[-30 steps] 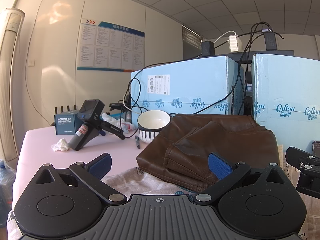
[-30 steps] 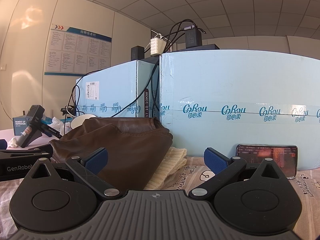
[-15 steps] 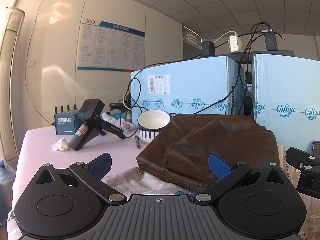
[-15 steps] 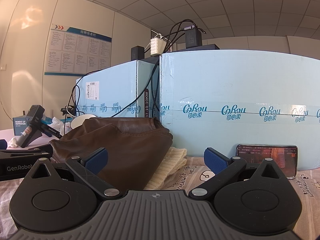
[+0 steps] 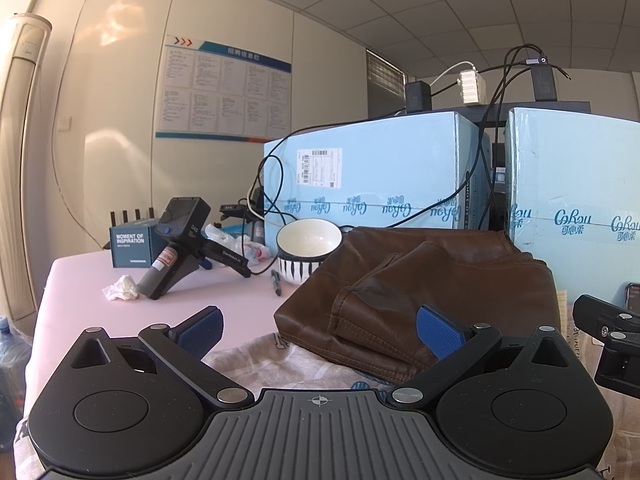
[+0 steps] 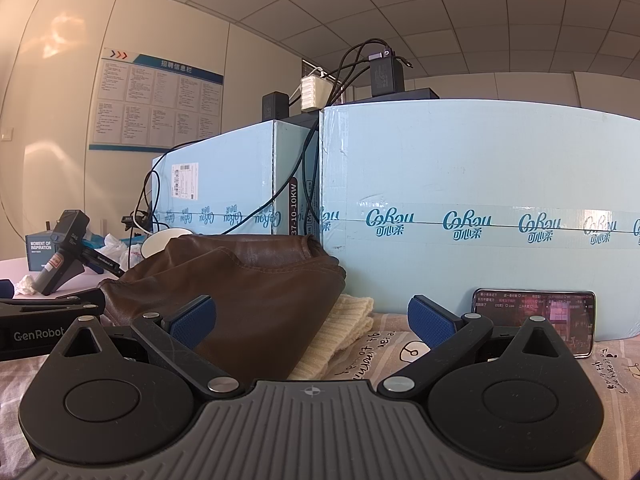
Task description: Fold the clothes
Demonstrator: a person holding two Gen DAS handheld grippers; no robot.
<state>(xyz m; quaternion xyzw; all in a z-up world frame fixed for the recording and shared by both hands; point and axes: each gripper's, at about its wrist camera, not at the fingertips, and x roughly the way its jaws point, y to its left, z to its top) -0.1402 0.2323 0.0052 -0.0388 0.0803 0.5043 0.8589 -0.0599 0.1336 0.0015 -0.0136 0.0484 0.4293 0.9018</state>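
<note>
Honestly nothing has moved since the earlier frames, both wrist views look identical to a second ago. The left gripper (image 5: 318, 330) and right gripper (image 6: 310, 318) are both parked low over the patterned cloth (image 5: 288, 364) with jaws spread wide and nothing between them. The brown leather garment (image 5: 420, 288) sits in a folded stack on the table (image 5: 80, 276), right up against the blue boxes (image 6: 480, 184), with a cream knit piece (image 6: 344, 326) underneath it poking out on the right. So that one looks pretty much done to me. Whether the knit still needs folding, I can't tell.
</note>
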